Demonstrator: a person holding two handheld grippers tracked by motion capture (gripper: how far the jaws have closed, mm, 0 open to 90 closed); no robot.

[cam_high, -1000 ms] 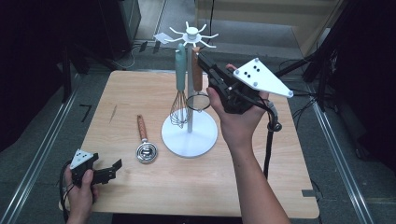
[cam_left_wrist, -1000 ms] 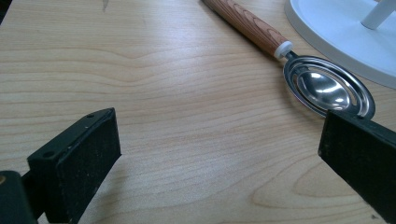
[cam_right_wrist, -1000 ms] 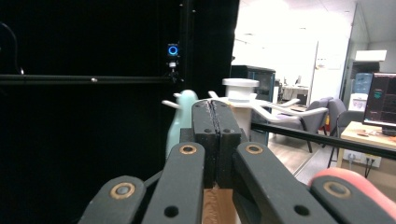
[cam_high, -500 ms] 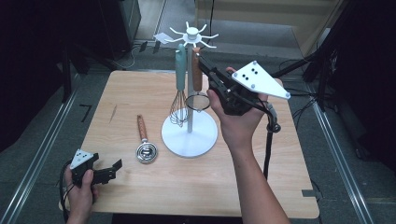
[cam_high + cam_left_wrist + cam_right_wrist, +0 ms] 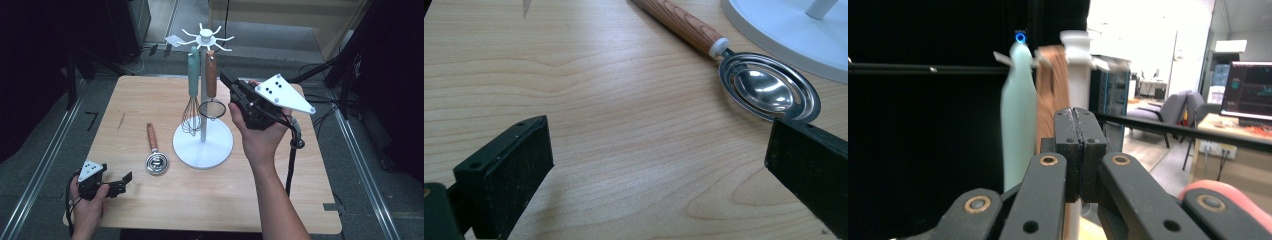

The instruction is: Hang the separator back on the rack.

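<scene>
right tongs [image 5: 231, 86] closed, empty, beside brown-handled strainer [image 5: 211, 85] hanging on white rack [image 5: 202, 145], guess i'm lining up. left tongs [image 5: 120, 181] open, parked on surface [image 5: 200, 200] near spare scoop [image 5: 744, 80].

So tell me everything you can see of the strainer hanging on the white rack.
The strainer has a brown wood-look handle and a dark round ring at the bottom, with its mesh too small to make out. It hangs upright from a prong of the white rack, beside the pole and right of the teal-handled whisk. The right claw, shut and empty, is close beside its handle, with contact unclear.
</scene>
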